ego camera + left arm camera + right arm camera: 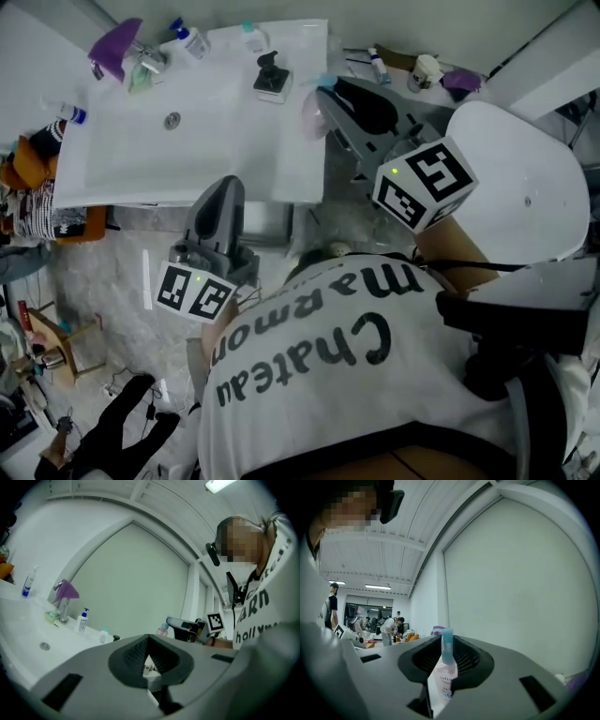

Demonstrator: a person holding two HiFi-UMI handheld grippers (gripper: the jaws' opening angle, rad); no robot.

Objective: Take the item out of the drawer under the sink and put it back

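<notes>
**Condition.** The right tool is part closed on the bottle. The pads press on both of its sides, and its blue cap stands above them. In the head view the right tool holds the bottle level at the right edge of the sink, clear of the basin. The left tool is closed to its tips with nothing in it. In the head view the left tool sits in front of the sink, above the drawer. Arms and tools cover most of the drawer, so I cannot tell if it is open.

**Stage, as judged.** The bottle is out of the drawer, so 1 step appears to remain: putting it back.

**Hazards.**
1. Slip or pivot. The bottle looks smooth and slim and is held by only 2 pads. A tilt on the way down could let it swing or drop to the floor.
2. Strike on the sink rim. The route to the drawer passes under the overhang, and a bottle carried too high would catch it.
3. Knock to the dispenser. It stands near the right tool, and a wide swing would topple it.
4. Drawer shut or only part open. The bottle would then hit the front, so the left tool should open the drawer first.
</notes>
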